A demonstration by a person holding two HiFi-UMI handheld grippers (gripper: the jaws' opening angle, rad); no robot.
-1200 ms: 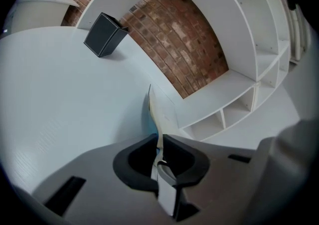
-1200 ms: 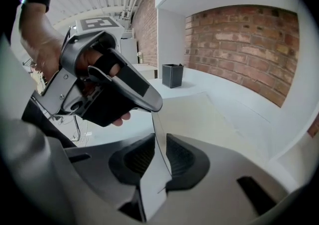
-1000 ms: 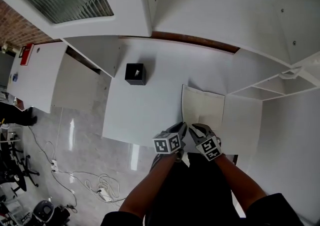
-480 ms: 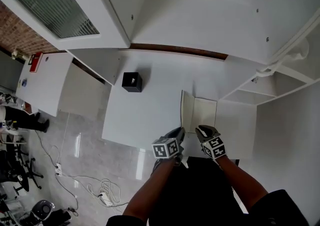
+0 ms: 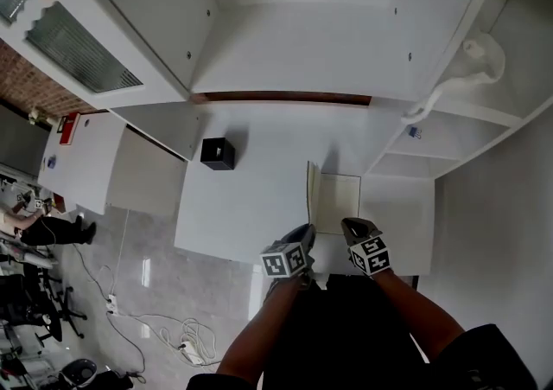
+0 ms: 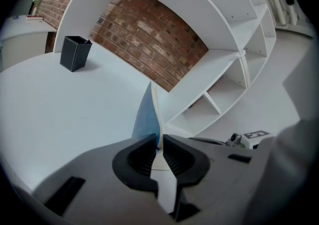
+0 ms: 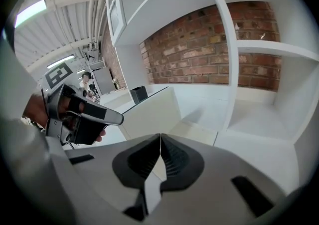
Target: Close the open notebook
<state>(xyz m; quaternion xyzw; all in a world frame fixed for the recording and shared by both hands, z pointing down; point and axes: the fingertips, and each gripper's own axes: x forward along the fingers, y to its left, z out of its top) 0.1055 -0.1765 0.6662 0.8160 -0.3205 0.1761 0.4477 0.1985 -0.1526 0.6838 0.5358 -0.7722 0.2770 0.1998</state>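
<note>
Since the earlier head view, the left cover point(image 5: 308, 195) of the notebook point(image 5: 339, 203) has been raised further, to nearly upright on the white desk point(image 5: 251, 198). The left gripper point(image 5: 303, 236) is at its near edge and the right gripper point(image 5: 357, 229) just beside. In the left gripper view, the jaws are clamped on that cover's edge. In the right gripper view, the jaws have just closed and are pressed together on nothing. Closing is judged about half done: the cover has yet to be swung over the right page.
</note>
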